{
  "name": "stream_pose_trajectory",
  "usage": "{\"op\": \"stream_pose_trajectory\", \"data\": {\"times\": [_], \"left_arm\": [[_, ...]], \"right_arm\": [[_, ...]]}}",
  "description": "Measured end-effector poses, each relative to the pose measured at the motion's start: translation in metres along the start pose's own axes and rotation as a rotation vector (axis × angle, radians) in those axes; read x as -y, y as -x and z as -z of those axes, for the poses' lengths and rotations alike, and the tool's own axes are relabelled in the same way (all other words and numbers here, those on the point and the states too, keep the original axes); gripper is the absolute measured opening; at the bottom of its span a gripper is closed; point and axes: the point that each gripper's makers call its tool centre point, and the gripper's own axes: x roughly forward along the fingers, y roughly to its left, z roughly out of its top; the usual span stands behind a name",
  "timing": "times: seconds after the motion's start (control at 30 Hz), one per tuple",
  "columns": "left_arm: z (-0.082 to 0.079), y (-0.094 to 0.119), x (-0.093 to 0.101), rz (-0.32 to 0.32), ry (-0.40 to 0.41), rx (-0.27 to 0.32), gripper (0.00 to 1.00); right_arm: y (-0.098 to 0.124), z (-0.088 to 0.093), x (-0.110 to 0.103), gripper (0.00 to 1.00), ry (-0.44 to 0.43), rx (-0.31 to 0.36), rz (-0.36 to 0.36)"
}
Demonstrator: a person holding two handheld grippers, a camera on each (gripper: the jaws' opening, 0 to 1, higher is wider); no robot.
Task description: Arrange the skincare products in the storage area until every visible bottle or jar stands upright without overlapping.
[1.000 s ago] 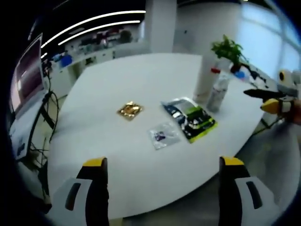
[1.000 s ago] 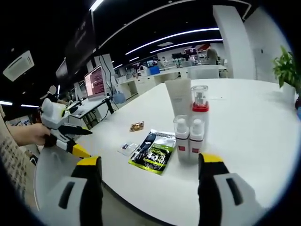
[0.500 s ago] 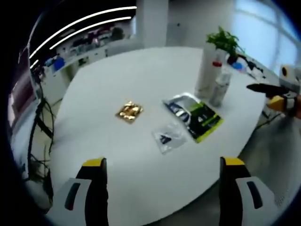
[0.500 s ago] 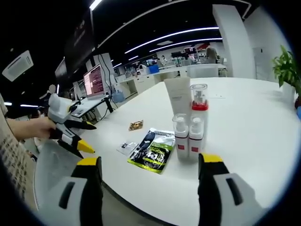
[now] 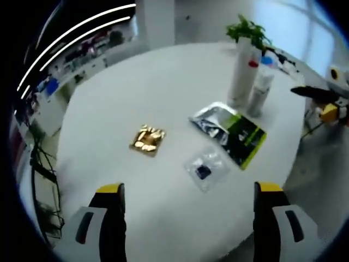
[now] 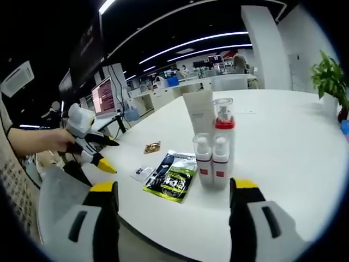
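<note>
A cluster of skincare products stands upright on the round white table (image 6: 283,142): a white tube (image 6: 199,112), a taller bottle with a red collar (image 6: 223,123) and two small pump bottles (image 6: 203,161) in front. In the left gripper view the tube (image 5: 241,76) and a bottle (image 5: 259,90) stand at the far right of the table. My left gripper (image 5: 189,188) is open above the table's near part, and my right gripper (image 6: 174,185) is open in front of the bottles, both holding nothing. A hand holds the left gripper (image 6: 110,156) at the table's left edge.
Flat on the table lie a green, black and silver pouch (image 5: 232,131), a small clear sachet (image 5: 206,169) and a gold sachet (image 5: 146,140). A potted plant (image 6: 327,76) stands at the far side. Desks with monitors (image 6: 106,95) lie beyond the table.
The left gripper view has risen and tilted down over the table, so the sachets look nearer. In the right gripper view the left gripper has come closer to the table edge.
</note>
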Motion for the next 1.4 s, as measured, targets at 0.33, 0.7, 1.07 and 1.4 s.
{"op": "stream_pose_trajectory", "data": {"times": [0.33,0.7,1.07,1.4], "left_arm": [[-0.024,-0.025,-0.024,0.037,-0.034,-0.029,0.95],[-0.036,-0.063,-0.045,0.108,-0.113,-0.108,0.88],[-0.036,-0.091,-0.068,0.135,-0.150,-0.195,0.72],[-0.037,-0.105,-0.069,0.147,-0.150,-0.258,0.65]], "right_arm": [[-0.001,0.002,0.005,0.84,-0.015,-0.011,0.021],[-0.001,0.005,0.012,0.84,-0.017,-0.027,0.058],[0.000,0.004,0.018,0.84,-0.037,-0.021,0.090],[0.001,0.004,0.020,0.84,-0.047,-0.022,0.107]]}}
